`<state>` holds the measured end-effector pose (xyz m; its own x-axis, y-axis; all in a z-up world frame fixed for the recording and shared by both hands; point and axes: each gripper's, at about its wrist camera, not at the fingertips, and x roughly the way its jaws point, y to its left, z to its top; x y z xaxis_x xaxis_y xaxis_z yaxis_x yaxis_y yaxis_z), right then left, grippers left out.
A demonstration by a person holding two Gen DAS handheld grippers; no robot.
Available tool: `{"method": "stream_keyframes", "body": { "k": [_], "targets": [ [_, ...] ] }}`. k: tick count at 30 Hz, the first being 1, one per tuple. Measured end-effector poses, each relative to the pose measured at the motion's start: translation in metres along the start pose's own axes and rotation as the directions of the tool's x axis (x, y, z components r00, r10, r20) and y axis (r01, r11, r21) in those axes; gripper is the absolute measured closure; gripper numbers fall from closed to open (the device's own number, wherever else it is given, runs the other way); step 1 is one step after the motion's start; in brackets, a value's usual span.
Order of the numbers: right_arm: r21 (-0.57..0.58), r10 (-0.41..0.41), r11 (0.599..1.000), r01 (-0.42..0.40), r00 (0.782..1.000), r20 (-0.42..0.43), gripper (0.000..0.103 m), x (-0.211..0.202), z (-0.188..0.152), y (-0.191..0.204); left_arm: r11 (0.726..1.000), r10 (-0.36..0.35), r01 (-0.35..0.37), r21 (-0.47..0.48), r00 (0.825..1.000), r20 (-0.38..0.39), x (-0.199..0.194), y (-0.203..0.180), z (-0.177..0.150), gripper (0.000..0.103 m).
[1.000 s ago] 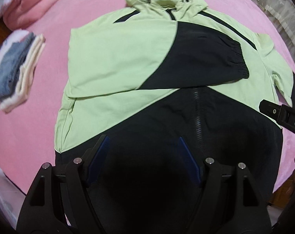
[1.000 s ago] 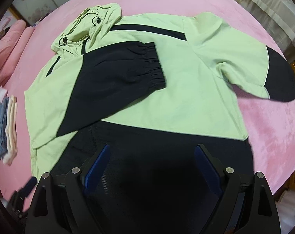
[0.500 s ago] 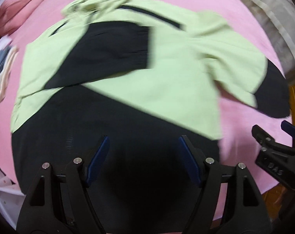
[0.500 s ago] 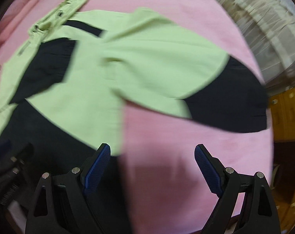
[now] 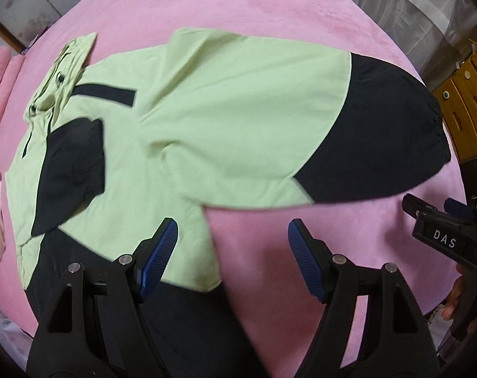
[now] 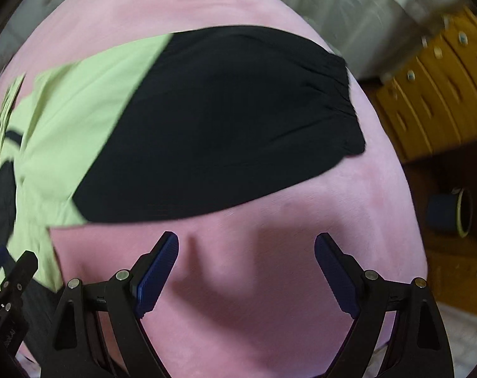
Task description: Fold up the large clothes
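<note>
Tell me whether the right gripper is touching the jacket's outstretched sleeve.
Apart. The right wrist view shows the open right gripper over bare pink bedspread, with a strip of it showing between its fingertips and the sleeve.

a pink bed cover [image 5: 244, 3] fills most of the view. pale curtains [image 5: 405, 3] hang beyond its far right corner. yellow wooden drawers [image 6: 433, 100] stand off its right edge, a pale panelled wall [image 5: 27, 9] past its far left corner.
</note>
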<state>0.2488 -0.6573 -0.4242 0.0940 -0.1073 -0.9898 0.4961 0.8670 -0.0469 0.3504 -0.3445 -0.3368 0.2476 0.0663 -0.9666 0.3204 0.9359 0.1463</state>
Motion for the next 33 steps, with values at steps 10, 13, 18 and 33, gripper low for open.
{"method": "stream_keyframes", "body": {
  "k": [10, 13, 18, 33],
  "targets": [
    [0.082, 0.090, 0.992, -0.093, 0.995, 0.035, 0.014, 0.036, 0.051, -0.079, 0.997, 0.047, -0.045, 0.062, 0.999, -0.028, 0.023, -0.038, 0.031, 0.033],
    [0.120, 0.138, 0.981, -0.153, 0.983, 0.125, 0.014, 0.043, 0.063, -0.101, 0.997, 0.040, -0.037, 0.073, 0.998, -0.040, 0.028, -0.045, 0.031, 0.033],
    [0.163, 0.134, 0.971, -0.174, 0.963, 0.232, 0.040, 0.050, 0.079, -0.137, 0.997, 0.025, -0.021, 0.069, 0.998, -0.062, 0.035, -0.048, 0.025, 0.033],
    [0.185, 0.178, 0.934, -0.307, 0.845, 0.503, 0.096, 0.002, 0.074, -0.171, 0.996, -0.020, 0.018, -0.085, 0.999, -0.028, 0.012, 0.014, 0.007, 0.033]
  ]
}}
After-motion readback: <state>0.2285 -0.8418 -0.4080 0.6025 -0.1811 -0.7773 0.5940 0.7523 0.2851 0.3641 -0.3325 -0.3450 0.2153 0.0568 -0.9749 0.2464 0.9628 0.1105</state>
